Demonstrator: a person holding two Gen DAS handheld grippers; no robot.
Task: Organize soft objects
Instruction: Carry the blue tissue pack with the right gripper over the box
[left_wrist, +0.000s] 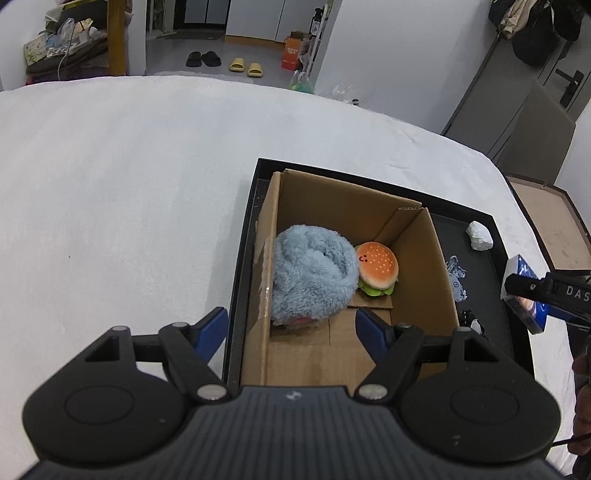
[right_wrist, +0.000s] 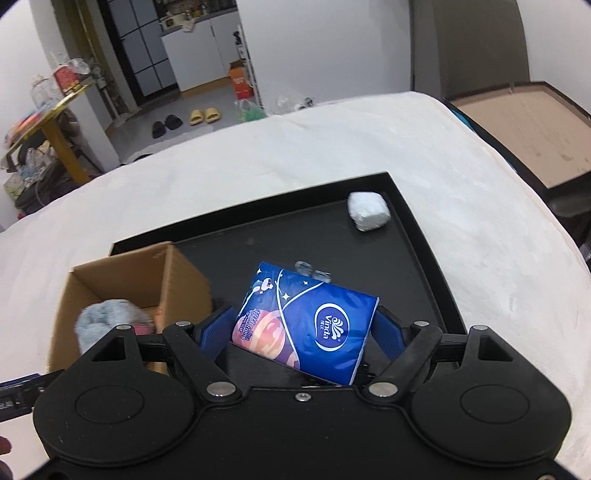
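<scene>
Nearest the right wrist camera, the right gripper (right_wrist: 304, 332) has its jaws clamped on one blue tissue pack (right_wrist: 306, 325), printed "Vinda", held tilted above the black tray (right_wrist: 424, 236). The left gripper (left_wrist: 291, 325) hangs over the near end of the single cardboard box (left_wrist: 428, 266) with its jaws apart and nothing between them. Inside the box lie two soft toys, touching: one fluffy blue-grey plush (left_wrist: 314, 273) and one burger plush (left_wrist: 377, 267) with a small face. The box stands in the tray, which rests on a white bed (left_wrist: 129, 184). Farther along the tray floor lies one white crumpled wad (right_wrist: 368, 211). Beyond the bed, two pairs of slippers (right_wrist: 186, 121), one black and one yellow, sit on the floor.
</scene>
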